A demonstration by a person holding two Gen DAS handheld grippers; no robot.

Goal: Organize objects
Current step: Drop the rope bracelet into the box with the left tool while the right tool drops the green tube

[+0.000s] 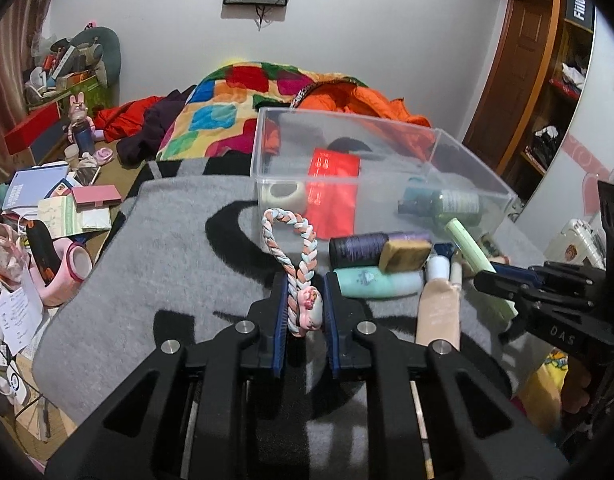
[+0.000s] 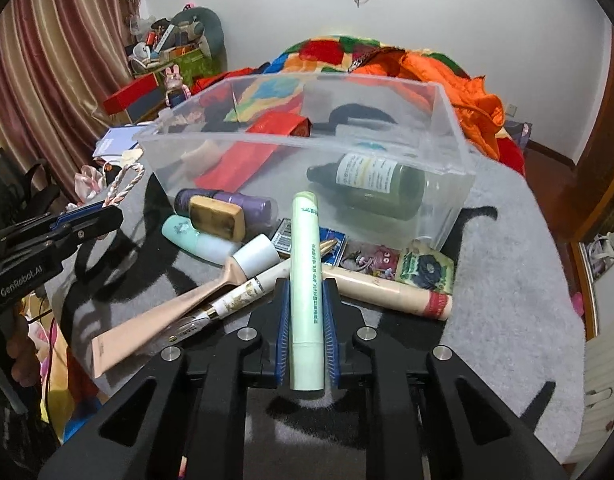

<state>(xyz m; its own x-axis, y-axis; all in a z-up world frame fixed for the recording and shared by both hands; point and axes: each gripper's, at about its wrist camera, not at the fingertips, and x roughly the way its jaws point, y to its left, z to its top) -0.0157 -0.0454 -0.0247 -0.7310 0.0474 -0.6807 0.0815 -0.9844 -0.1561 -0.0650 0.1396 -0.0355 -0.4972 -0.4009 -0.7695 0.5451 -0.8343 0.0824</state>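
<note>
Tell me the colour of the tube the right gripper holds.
Pale green tube with darker green print; right wrist view shows it best.

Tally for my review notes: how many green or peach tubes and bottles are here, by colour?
Pale green tube: 1
Mint bottle: 1
Dark green bottle: 1
Peach tubes, a white-capped one and a red-ended one: 2
Total: 5

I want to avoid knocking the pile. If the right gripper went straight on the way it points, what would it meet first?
Probably the clear bin's near wall. The right gripper is shut on the green tube, whose tip already passes over the blue packet toward that wall. Depth is unclear.
</note>
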